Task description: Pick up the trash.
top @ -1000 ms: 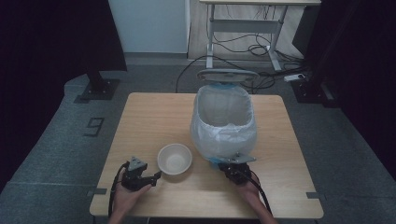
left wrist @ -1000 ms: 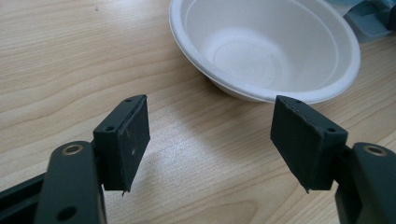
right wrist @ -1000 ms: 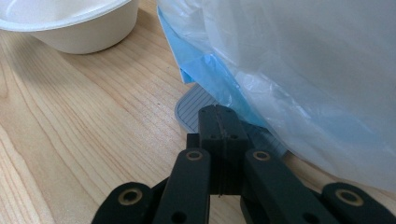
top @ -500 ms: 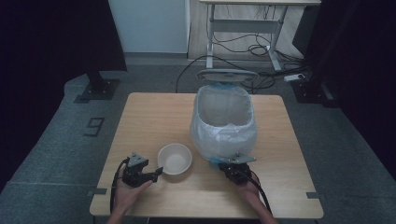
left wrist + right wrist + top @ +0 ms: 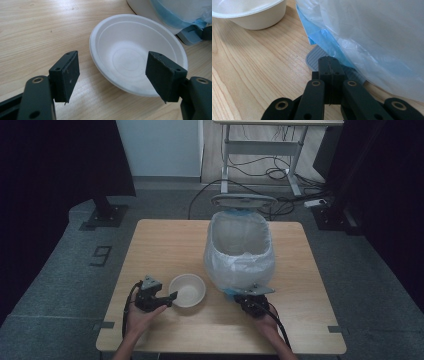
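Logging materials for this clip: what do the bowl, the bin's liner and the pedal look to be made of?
The bowl looks like matte white foam or moulded pulp: thick rim, no gloss. The liner is thin translucent plastic film, wrinkled and shiny. The pedal looks like hard grey plastic with ribbed grooves.

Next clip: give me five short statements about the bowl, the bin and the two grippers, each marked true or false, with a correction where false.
1. The white bowl is empty. True.
2. The left gripper is clamped on the bowl's rim. False: its jaws stand open, one on either side of the bowl's near rim, with no pad pressing on it.
3. The right gripper is shut, its tip on the ribbed pedal at the foot of the bin. True.
4. The bin's lid is closed. False: it stands raised behind the opening.
5. The bin is lined with a black bag. False: the liner is whitish and translucent.
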The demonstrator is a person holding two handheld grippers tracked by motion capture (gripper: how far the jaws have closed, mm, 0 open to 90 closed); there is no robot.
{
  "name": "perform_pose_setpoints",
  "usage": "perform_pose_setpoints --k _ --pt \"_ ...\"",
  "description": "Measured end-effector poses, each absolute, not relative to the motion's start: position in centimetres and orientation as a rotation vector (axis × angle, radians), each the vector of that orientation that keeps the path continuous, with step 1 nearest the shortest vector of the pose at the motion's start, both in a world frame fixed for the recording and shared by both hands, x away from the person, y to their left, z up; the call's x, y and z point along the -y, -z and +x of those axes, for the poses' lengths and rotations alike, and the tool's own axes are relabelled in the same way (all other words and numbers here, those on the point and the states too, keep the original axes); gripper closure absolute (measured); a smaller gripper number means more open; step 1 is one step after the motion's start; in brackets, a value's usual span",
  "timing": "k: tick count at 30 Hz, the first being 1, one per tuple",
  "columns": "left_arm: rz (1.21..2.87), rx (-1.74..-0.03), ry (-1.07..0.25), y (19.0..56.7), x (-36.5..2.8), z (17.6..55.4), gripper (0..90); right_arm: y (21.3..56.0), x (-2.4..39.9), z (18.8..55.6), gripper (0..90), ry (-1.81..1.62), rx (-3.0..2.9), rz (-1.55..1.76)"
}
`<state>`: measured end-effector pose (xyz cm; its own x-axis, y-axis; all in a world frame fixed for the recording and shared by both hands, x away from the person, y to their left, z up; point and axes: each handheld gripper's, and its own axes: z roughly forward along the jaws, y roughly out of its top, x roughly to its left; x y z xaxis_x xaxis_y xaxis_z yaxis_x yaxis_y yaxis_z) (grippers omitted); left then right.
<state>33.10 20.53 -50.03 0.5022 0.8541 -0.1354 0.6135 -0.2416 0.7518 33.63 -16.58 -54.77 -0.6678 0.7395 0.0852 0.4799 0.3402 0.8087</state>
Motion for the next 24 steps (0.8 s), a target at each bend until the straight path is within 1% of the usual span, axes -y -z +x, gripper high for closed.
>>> perform_pose_setpoints --k 24 --pt "2.014 -1.251 -0.383 51.0 -19.1 37.0 30.5 54.8 16.6 33.6 89.7 -1.236 -2.310 1.084"
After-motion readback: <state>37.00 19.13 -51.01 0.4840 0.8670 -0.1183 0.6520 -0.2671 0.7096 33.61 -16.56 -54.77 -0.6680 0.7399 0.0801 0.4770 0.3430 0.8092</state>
